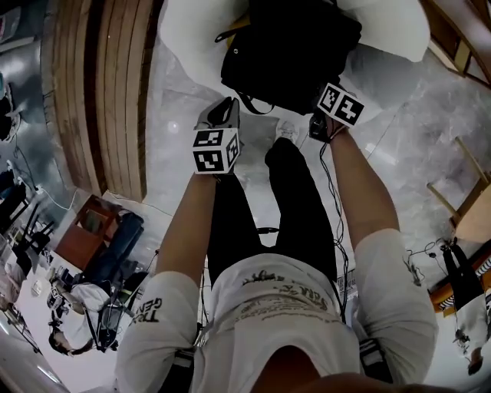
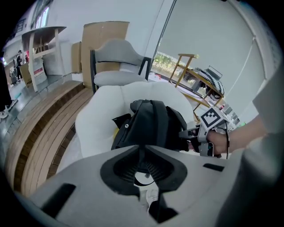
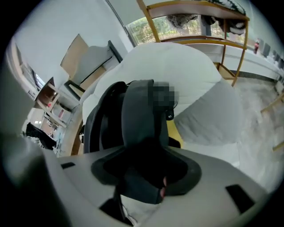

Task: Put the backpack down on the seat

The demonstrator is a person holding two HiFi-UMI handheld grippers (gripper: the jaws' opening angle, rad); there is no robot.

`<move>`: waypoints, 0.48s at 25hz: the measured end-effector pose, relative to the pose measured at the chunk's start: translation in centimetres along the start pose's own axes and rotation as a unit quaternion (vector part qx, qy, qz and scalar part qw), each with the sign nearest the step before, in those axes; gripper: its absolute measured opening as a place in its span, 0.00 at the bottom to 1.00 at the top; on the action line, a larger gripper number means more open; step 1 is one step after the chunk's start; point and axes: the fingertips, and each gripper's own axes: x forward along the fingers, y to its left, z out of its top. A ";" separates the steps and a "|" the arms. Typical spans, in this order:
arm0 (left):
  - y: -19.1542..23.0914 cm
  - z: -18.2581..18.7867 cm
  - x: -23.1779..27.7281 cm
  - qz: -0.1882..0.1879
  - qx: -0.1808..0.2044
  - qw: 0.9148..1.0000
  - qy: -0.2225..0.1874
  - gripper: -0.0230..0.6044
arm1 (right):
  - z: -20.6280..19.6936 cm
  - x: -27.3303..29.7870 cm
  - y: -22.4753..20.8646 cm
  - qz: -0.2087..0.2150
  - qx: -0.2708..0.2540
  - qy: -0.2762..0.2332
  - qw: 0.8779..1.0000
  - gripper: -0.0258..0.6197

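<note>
A black backpack [image 1: 291, 50] [image 2: 153, 124] [image 3: 137, 119] rests upright on a soft white seat [image 1: 192, 31] [image 2: 97, 119] [image 3: 195, 75]. My right gripper [image 1: 316, 119] [image 2: 195, 133] [image 3: 146, 173] is at the bag's near right edge. Its jaws stand apart, with a fold of dark backpack fabric lying loose between them. My left gripper [image 1: 225, 107] [image 2: 142, 153] hangs over the floor just short of the seat, to the left of the bag. Its jaws meet along the middle and hold nothing.
Broad wooden steps [image 1: 100, 92] run along the left. A grey chair [image 2: 117, 62] stands behind the seat, and a wooden shelf rack [image 2: 195, 75] [image 3: 199, 13] stands farther back. A wooden frame [image 1: 468, 207] is at the right. The person's legs [image 1: 276, 207] stand on grey marble floor.
</note>
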 end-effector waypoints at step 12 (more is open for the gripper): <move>-4.1 9.0 -8.2 -0.071 -0.040 0.991 -0.109 0.07 | 1.8 -11.7 6.3 0.009 -0.080 -0.088 0.993 0.49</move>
